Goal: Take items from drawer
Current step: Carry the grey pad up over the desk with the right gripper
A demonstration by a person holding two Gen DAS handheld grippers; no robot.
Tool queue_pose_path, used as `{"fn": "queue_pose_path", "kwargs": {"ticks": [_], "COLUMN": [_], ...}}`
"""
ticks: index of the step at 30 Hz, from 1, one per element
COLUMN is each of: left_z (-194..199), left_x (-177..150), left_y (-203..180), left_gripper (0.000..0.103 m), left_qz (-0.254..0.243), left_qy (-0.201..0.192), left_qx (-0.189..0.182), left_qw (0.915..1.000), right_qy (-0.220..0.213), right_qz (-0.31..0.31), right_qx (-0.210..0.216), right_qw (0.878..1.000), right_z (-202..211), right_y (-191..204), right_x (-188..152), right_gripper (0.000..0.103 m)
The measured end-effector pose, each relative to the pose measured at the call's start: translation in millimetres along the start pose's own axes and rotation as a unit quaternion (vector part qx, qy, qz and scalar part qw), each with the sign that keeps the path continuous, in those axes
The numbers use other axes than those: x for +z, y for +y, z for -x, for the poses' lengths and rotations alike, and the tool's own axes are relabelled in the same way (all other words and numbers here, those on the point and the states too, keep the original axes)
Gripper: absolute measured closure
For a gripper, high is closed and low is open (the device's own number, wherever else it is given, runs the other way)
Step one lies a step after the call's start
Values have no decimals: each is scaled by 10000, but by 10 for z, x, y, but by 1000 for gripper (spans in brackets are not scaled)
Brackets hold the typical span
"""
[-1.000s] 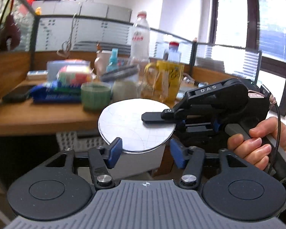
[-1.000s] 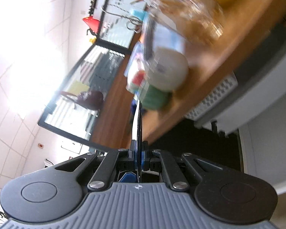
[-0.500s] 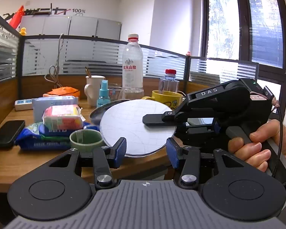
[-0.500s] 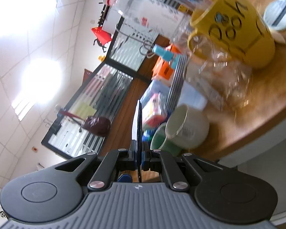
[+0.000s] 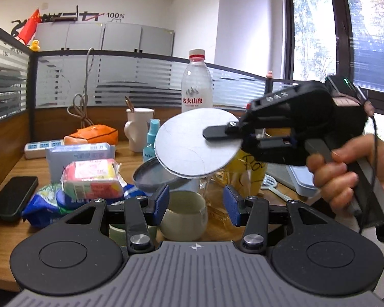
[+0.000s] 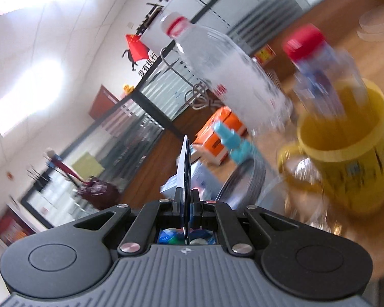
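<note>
My right gripper (image 5: pixel 217 134) is shut on a thin round silver disc (image 5: pixel 192 143) and holds it tilted in the air above the crowded desk. In the right wrist view the disc (image 6: pixel 184 168) shows edge-on between the closed fingers of that gripper (image 6: pixel 185 204). My left gripper (image 5: pixel 195 204) is open and empty, below and in front of the disc, over a cream cup (image 5: pixel 184 217). The drawer is not in view.
The wooden desk (image 5: pixel 2 235) holds a water bottle (image 5: pixel 196 81), a yellow mug (image 6: pixel 350 148), a small red-capped bottle (image 6: pixel 320 64), a grey round lid (image 5: pixel 153 176), snack packs (image 5: pixel 89 176), a phone (image 5: pixel 11 198), a white mug (image 5: pixel 138 130), a blue spray bottle (image 5: pixel 151 140) and an orange pouch (image 5: pixel 94 133).
Both grippers have risen from below the desk edge to above the desktop. The right gripper has lifted the disc higher and tilted it. The left gripper stays open.
</note>
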State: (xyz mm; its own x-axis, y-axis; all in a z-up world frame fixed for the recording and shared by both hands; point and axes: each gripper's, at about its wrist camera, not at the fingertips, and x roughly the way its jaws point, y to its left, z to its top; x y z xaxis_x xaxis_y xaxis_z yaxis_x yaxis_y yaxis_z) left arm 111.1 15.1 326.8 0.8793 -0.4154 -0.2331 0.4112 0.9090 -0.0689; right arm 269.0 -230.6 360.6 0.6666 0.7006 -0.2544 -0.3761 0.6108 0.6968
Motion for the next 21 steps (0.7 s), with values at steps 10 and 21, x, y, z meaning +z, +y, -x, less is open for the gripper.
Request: {"fn": "queue_pose_path", "kwargs": {"ticks": [10, 21], "left_z": [-254, -428], "left_x": [72, 56], "left_y": [175, 336], "left_gripper": [53, 53], "left_qz": [9, 103], "left_qy": [33, 132], "left_qx": [36, 73], "left_qw": [10000, 9998], "right_qy": [317, 26], "right_qz": [1311, 1462], "right_qx": [-666, -879], "right_qw": [9886, 9853], "right_z": [-476, -694], "right_y": [218, 331], "right_x": [195, 352], "right_gripper": [100, 100]}}
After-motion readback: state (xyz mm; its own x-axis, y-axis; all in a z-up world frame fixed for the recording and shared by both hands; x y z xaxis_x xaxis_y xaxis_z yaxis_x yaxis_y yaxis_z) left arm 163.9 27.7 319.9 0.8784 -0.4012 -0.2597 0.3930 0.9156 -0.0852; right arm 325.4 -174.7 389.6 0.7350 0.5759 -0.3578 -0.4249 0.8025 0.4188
